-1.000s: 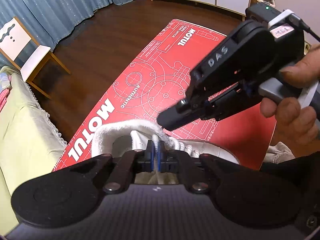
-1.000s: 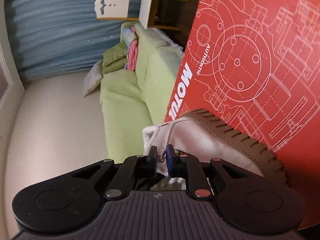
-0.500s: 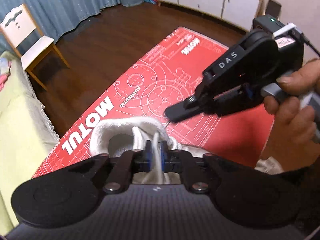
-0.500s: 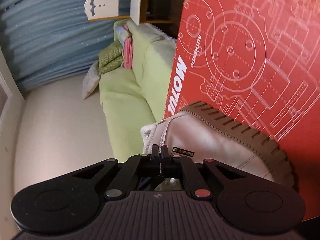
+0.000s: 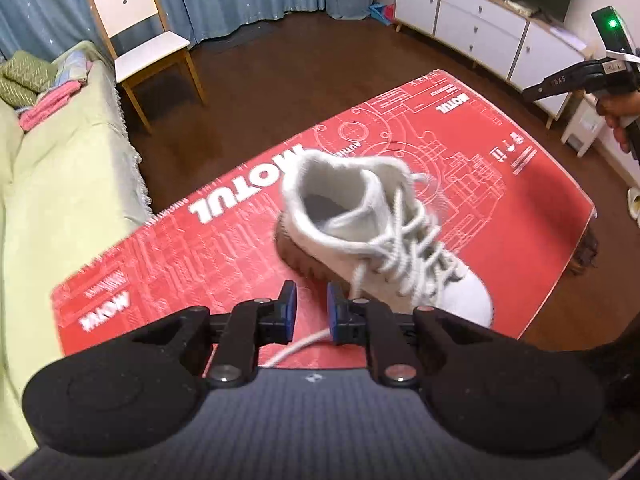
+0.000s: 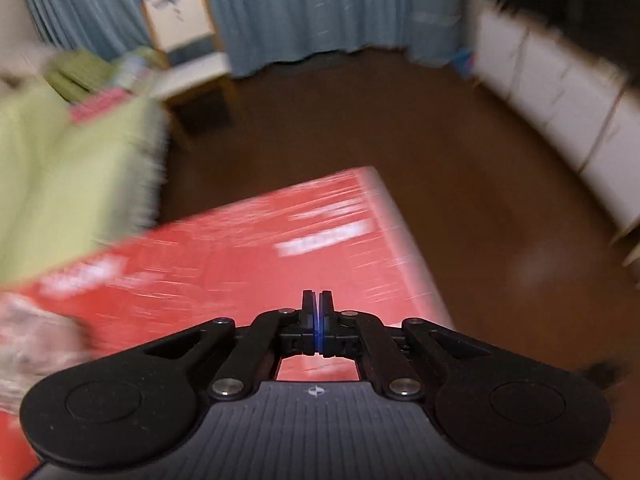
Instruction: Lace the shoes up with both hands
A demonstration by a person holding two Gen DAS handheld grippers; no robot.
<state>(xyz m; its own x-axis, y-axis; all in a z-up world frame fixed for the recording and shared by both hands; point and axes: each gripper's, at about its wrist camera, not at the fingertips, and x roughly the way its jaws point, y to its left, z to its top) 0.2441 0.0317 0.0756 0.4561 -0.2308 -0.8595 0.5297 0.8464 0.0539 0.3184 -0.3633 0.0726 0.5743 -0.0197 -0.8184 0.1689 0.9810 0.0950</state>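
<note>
Red covers my tabletop [image 5: 500,216], a mat printed "MOTUL" in white three times that I can read, at 9, 11 and 1 o'clock of the one white shoe [image 5: 376,236], which lies at its middle, laces crossed. My left gripper [image 5: 311,307] sits at 6 o'clock of the shoe, jaws opening, with one lace end [image 5: 296,350] lying loose between them, unpinched. Only my left view shows the shoe clearly, plus my right hand [image 5: 618,114] at 2 o'clock holding a gripper marked "DAS". My right view is blurred: right gripper [image 6: 318,307] jaws closed, seemingly on nothing, one chair [image 6: 182,36] at 11 o'clock.
</note>
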